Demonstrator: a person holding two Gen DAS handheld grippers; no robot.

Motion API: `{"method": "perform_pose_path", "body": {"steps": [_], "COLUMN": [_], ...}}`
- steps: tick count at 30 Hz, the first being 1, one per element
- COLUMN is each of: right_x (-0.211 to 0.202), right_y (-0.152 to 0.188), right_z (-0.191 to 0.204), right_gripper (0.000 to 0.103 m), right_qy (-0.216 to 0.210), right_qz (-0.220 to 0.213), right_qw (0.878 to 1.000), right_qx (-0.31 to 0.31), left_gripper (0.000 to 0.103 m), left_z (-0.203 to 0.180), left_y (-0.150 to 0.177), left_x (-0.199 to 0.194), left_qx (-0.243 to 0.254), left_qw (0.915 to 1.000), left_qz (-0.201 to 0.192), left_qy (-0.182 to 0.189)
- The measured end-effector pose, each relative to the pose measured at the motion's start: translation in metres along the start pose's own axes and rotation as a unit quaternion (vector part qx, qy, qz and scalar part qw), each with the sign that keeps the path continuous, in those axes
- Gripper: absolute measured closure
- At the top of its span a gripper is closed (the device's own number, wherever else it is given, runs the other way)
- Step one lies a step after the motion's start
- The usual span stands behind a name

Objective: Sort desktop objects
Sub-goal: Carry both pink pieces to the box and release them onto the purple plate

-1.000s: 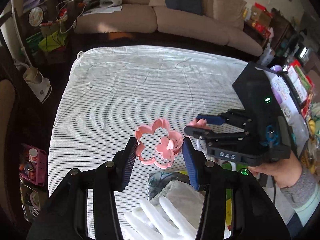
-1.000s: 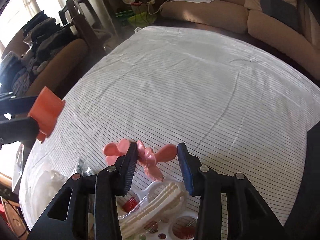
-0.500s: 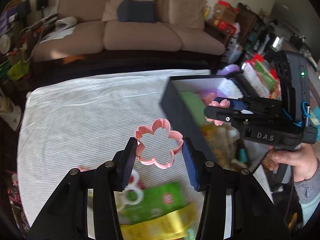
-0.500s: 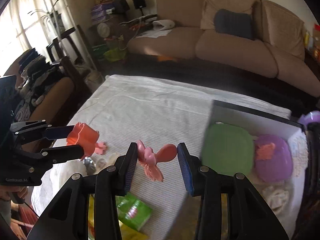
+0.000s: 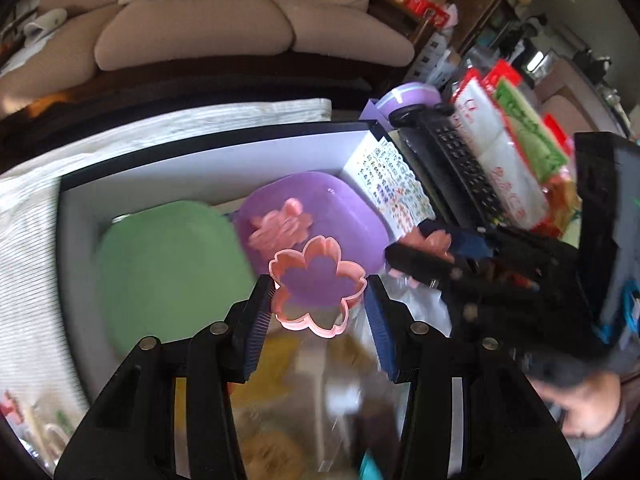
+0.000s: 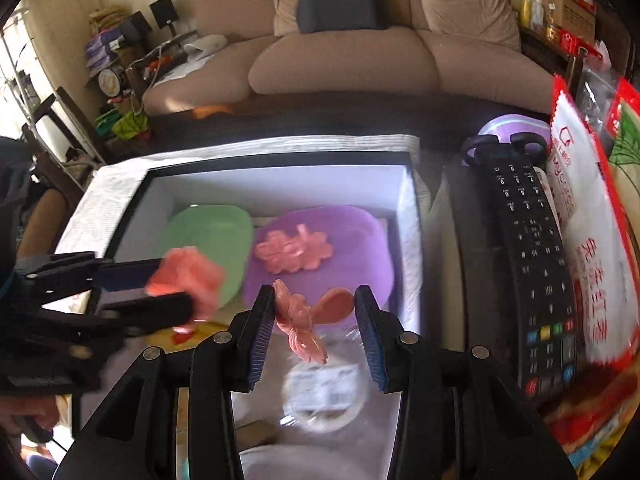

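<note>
Left claw (image 5: 318, 300) clamps the flower ring (image 5: 318, 286); right claw (image 6: 316, 316) grips, seemingly, a pink flower piece (image 6: 304, 318), both above the box (image 6: 280, 168).

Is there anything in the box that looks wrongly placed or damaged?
Nothing stands out. In the box, a green plate and a purple plate lie side by side, and pink flower pieces rest on the purple one. Each set of tongs holds one pink flower piece above the box. Motion blur hides fine damage.
</note>
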State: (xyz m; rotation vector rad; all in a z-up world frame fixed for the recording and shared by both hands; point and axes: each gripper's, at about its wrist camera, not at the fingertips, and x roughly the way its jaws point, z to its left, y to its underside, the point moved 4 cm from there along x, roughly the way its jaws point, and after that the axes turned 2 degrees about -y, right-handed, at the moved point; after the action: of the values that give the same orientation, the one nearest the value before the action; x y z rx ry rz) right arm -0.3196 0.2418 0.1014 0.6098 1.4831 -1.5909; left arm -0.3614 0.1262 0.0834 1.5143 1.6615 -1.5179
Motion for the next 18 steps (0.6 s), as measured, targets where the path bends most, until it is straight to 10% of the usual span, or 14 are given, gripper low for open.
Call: {"method": "perform_pose_path", "body": {"steps": [8, 18], "right_x": [0.012, -0.023], "right_y": [-0.003, 0.001], "right_z": [-0.024, -0.008], "right_gripper": [0.060, 0.054], "right_qy": [-0.023, -0.019], "right_qz": [0.005, -0.021], "right_qw": [1.000, 0.999], "right_qx": [0.016, 0.026], "left_gripper": [0.058, 0.054], "left_z": [0.018, 0.017], "left_y": [-0.008, 0.004], "left_x": [0.023, -0.059], "left_qx": [-0.022, 0.021], "left_qw": [0.9992, 0.9969], "left_qz": [0.010, -0.024], "left_qy": [-0.031, -0.072]}}
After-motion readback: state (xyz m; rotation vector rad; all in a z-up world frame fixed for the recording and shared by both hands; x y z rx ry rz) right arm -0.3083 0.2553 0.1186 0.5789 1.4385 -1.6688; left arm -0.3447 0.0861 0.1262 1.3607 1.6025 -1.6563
